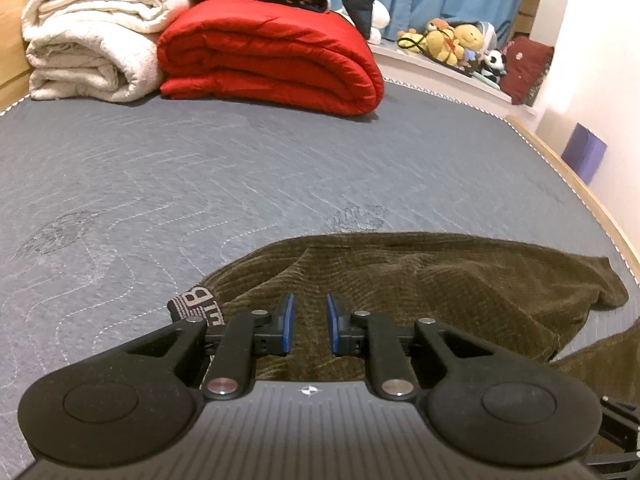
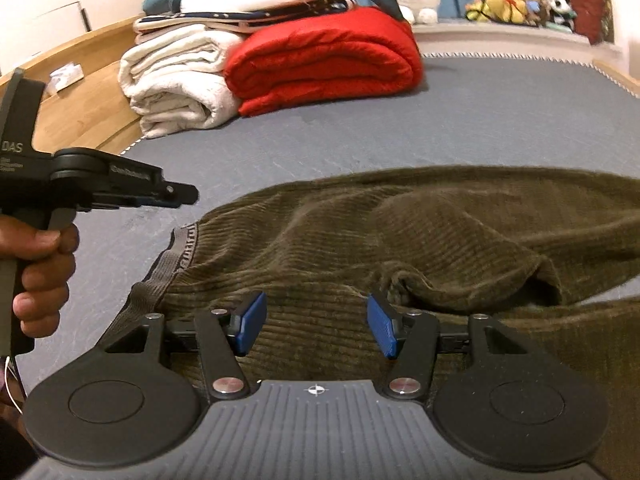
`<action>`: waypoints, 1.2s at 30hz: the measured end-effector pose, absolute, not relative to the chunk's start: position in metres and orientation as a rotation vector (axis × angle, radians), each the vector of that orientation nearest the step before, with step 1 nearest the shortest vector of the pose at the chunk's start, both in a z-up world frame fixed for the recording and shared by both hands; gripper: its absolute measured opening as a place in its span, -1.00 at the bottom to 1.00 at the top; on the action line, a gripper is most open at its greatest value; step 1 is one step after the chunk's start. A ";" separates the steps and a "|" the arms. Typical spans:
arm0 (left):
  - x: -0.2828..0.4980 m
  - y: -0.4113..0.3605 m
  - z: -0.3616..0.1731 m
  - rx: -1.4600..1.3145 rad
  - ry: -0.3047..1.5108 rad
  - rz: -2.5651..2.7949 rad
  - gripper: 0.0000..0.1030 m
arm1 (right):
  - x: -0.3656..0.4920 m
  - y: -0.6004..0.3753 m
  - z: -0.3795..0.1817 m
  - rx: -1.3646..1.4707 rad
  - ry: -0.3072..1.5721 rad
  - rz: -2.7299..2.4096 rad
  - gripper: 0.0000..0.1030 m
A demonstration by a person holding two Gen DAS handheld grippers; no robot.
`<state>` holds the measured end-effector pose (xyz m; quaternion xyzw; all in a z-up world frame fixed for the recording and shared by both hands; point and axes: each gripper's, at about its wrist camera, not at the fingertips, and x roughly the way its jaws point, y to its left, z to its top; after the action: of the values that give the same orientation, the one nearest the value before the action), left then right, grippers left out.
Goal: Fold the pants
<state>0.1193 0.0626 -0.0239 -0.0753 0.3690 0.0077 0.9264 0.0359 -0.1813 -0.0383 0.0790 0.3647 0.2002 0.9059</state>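
Note:
Olive corduroy pants (image 1: 440, 280) (image 2: 400, 232) lie rumpled on the grey mattress (image 1: 240, 168) (image 2: 440, 120). Their grey lettered waistband (image 1: 196, 300) (image 2: 180, 252) is at the left end. My left gripper (image 1: 311, 320) hovers over the waistband end, its blue pads a narrow gap apart with nothing between them. The right wrist view shows it from the side (image 2: 188, 194), held above the mattress by a hand (image 2: 40, 280). My right gripper (image 2: 316, 324) stands wide open just over the pants near the waistband, its pads clear of the cloth.
A folded red duvet (image 1: 272, 56) (image 2: 328, 64) and a rolled white blanket (image 1: 88, 40) (image 2: 176, 84) are stacked at the far end of the bed. Plush toys (image 1: 452, 40) sit on a ledge beyond. The wooden bed edge (image 1: 580, 184) runs along the right.

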 end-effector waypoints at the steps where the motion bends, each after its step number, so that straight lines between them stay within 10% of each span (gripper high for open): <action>1: 0.120 0.065 -0.023 -0.160 0.755 0.022 -0.64 | 0.037 -0.182 -0.039 0.169 0.759 0.410 0.14; 16: 0.144 0.110 0.023 -0.326 0.708 0.097 -0.59 | 0.037 -0.173 -0.041 0.147 0.786 0.461 0.21; 21: 0.166 0.162 -0.033 -0.413 0.794 0.162 -0.58 | 0.039 -0.178 -0.042 0.165 0.811 0.448 0.25; 31: 0.203 0.191 -0.111 -0.595 0.947 0.126 0.36 | 0.051 -0.190 -0.050 0.214 0.877 0.438 0.27; 36: 0.208 0.175 -0.118 -0.462 0.977 0.129 0.01 | 0.053 -0.194 -0.053 0.228 0.896 0.430 0.28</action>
<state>0.2077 0.1750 -0.1177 -0.2199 0.4646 0.0613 0.8556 0.0528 -0.1942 -0.0529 0.1092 0.4289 0.2056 0.8728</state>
